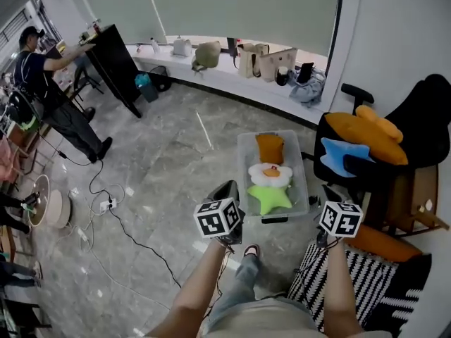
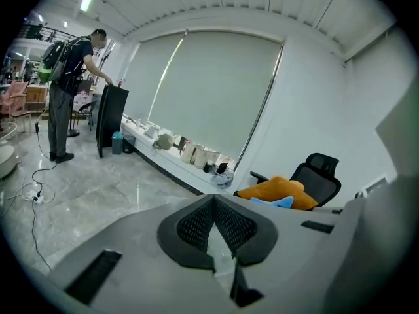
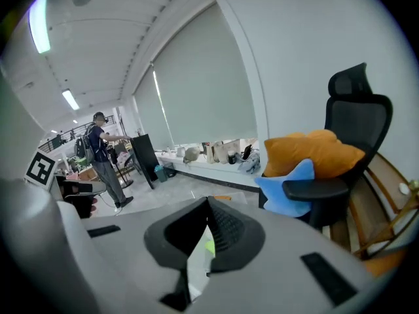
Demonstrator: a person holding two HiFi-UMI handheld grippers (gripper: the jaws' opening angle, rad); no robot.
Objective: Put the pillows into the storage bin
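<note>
The clear bin stands on the grey floor just ahead of the person's knees. Three pillows lie in it in a row: a brown pillow at the far end, a white flower pillow in the middle and a green star pillow at the near end. Right of the bin stands a black chair. On its seat an orange pillow lies with a blue star pillow in front of it, touching it. The left gripper is held above the floor just left of the bin's near end, its jaws closed tip to tip and empty. The right gripper is held between the bin and the chair, above the edge of a striped rug. Its jaws are likewise pressed together with nothing in them. At the far left of the room a person stands bent over a dark worktop.
</note>
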